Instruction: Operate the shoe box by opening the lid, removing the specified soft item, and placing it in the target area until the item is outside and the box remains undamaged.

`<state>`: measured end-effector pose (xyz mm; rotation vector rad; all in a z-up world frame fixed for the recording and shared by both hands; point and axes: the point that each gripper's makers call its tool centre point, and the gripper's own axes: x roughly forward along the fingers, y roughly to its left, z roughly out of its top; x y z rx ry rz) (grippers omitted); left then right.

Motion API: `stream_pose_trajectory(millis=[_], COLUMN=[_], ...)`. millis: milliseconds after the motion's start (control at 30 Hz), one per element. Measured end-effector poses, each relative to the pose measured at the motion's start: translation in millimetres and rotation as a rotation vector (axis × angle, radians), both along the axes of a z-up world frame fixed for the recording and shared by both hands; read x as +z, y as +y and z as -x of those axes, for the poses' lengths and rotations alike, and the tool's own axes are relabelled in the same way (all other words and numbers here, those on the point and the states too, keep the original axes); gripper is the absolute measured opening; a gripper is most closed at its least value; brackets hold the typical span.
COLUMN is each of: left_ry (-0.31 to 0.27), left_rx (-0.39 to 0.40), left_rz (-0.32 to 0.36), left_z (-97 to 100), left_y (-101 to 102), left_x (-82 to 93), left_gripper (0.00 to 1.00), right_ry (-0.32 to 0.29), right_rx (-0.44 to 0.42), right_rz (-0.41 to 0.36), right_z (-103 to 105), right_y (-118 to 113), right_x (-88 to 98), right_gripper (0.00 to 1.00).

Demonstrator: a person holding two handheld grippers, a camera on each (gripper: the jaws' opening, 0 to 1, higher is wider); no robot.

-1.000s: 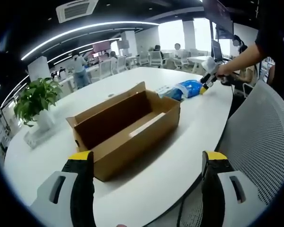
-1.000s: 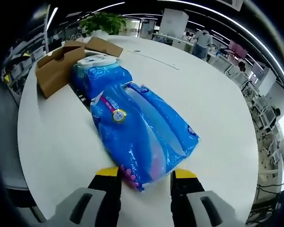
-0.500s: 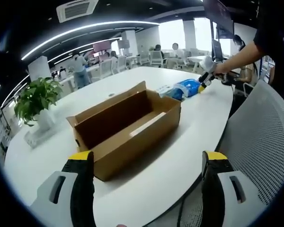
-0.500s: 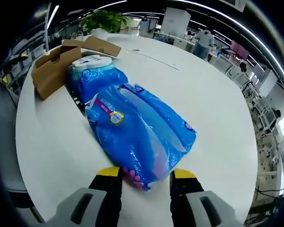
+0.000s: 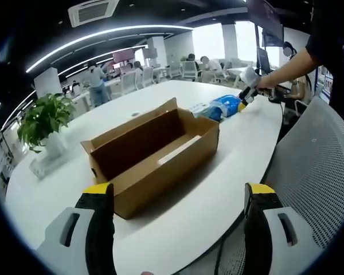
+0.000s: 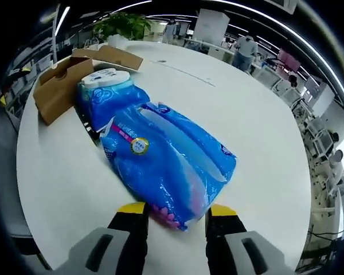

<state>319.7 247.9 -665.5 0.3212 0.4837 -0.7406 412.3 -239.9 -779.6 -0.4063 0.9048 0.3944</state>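
Moved: blue pack (image 6: 167, 162) now slightly higher and further left in the right gripper view than a second ago; shoe box (image 5: 152, 152) unchanged in the left gripper view.
Right gripper (image 6: 175, 217): lower centre, jaws narrowly apart, flanking the pack's near end; cannot tell whether gripping.
Left gripper (image 5: 179, 209): bottom of frame, jaws wide, holding nothing.
Shoe box: centre of left gripper view, lid open, on white table (image 5: 189, 217).
Second pack (image 6: 106, 94): upper left, between box and blue pack.
Plant (image 5: 41, 121): left edge.

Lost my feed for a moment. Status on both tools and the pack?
Left tool open, holding nothing. Right tool open astride the blue pack on the table. Box open, empty. Nothing blocking.
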Motion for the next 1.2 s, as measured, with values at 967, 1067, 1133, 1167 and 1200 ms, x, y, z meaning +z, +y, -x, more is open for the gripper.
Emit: stream_pose_trajectory(millis=[967,1067,1133,1167,1200], left_ry=[-0.005,-0.005,-0.006,-0.005,-0.005], left_rx=[0.007,0.010,0.011,0.011,0.011], left_rz=[0.011,0.022,0.026,0.028,0.031], left_z=[-0.5,-0.7,-0.8,-0.7,-0.6], left_y=[0.9,0.3,0.6,0.5,0.2], left_x=[2.3,3.8,3.9,4.1,4.5], left_gripper=[0.94,0.94,0.95,0.95,0.95], right_ry=[0.010,0.008,0.006,0.004,0.003], right_rx=[0.002,0.000,-0.001,0.000,0.000], right_rz=[0.008,0.006,0.005,0.003,0.003], right_z=[-6.2,-5.9,-5.4,-4.8,-4.0], right_y=[-0.7,-0.4,-0.2,0.4,0.7], right_x=[0.1,0.3,1.3,2.5,3.4], right_gripper=[0.36,0.36,0.37,0.37,0.38])
